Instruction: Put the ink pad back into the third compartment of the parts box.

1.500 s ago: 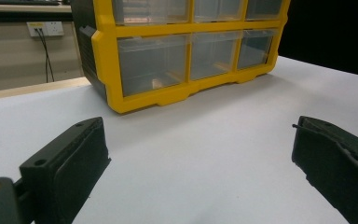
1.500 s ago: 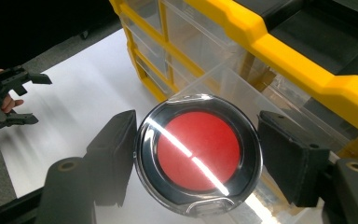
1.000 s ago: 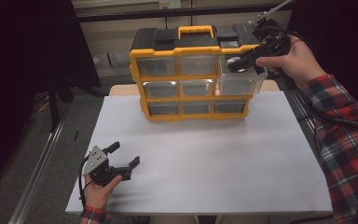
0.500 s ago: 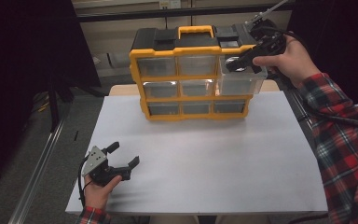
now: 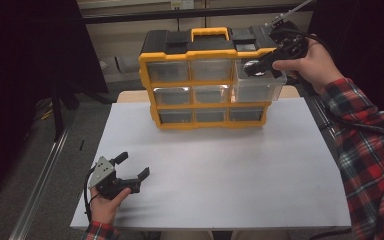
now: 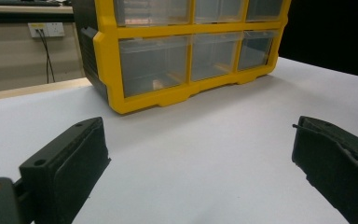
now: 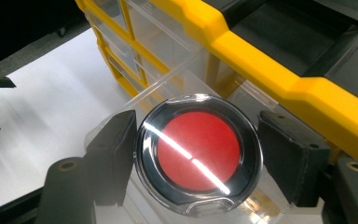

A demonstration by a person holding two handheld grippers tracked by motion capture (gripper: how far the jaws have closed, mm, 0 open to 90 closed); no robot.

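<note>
Nothing has shifted noticeably: the right hand-held gripper (image 7: 193, 156) pinches a round black-rimmed case with a red centre (image 7: 198, 151) just above the pulled-out clear plastic drawer (image 5: 256, 86) of the yellow organiser (image 5: 207, 80). Lowering squarely before release seems wise. Left hand-held gripper (image 5: 132, 170) rests spread on the white surface (image 5: 230, 165).

Left gripper (image 5: 131, 169) low at near left, jaws wide apart; right gripper (image 5: 261, 66) raised far right, jaws seemingly clamped

A white-covered table (image 5: 215, 165) is set on a grey floor (image 5: 35, 150). Behind the table, a beige wall (image 6: 14, 56) is seen, with a white socket (image 6: 46, 30) and black cables. Left of the table, dark panels (image 5: 25, 55) are stood.
</note>
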